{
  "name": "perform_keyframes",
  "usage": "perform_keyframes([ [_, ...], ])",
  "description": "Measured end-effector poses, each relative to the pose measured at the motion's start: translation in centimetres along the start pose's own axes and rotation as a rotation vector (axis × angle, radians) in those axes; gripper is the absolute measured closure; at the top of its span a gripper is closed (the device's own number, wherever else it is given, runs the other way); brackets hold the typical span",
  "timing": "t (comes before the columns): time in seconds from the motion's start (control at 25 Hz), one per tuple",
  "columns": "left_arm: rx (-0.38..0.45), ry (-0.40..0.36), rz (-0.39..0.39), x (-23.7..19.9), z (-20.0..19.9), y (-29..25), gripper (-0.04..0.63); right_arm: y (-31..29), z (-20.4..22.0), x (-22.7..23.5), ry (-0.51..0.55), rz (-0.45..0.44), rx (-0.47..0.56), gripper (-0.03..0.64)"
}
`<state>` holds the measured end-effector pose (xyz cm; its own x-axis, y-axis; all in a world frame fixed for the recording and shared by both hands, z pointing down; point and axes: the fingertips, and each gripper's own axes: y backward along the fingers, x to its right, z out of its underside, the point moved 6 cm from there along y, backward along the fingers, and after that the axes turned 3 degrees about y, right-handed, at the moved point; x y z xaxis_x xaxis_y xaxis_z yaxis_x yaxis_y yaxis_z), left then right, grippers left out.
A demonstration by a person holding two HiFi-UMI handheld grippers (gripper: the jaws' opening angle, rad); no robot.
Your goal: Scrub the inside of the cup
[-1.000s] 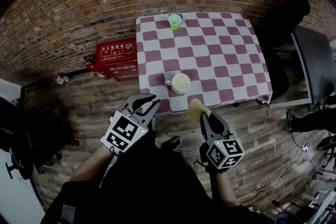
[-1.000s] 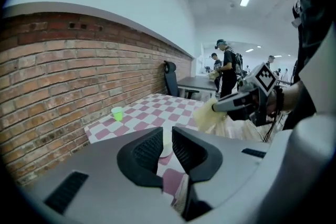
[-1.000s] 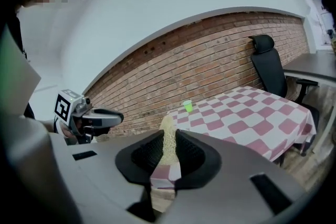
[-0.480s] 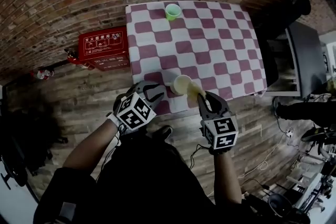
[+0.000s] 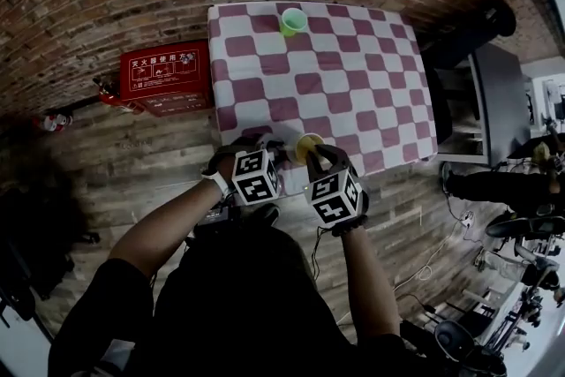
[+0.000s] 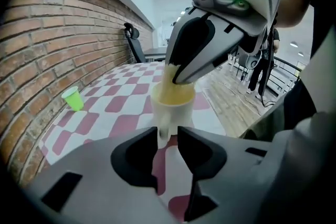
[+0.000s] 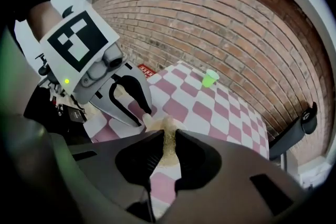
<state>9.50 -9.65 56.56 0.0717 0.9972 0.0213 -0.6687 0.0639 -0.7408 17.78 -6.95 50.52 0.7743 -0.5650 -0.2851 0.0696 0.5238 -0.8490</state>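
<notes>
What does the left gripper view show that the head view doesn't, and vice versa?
Only the left gripper view: the left hand-held gripper shut on the handle of the white cup, and a side-on look at the yellow sponge in its mouth. Only the head view: the red box on the floor. Both: the cup, the green cup, the checked table.

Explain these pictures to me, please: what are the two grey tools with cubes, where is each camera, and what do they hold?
A person holds a hand tool in each hand; each ends in a two-jaw claw. One picture comes from a camera on the person's head, looking down; the others from a camera on each tool. On the checkered table stand a white cup and a green cup. The left claw grips the white cup's handle; the right claw holds a yellow sponge in its opening.
</notes>
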Motion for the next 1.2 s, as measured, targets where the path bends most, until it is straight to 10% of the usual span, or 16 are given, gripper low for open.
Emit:
perform_keyframes([
  [0.84, -0.047, 0.19, -0.118, 0.9, -0.5, -0.4, 0.502, -0.2, 1.5, 0.9, 0.256, 0.031, -0.009, 0.545],
  [1.2, -0.008, 0.225, -0.123, 0.4, -0.9, 0.2, 0.502, 7.1, -0.1, 4.1, -0.024, 0.028, 0.191, 0.546],
])
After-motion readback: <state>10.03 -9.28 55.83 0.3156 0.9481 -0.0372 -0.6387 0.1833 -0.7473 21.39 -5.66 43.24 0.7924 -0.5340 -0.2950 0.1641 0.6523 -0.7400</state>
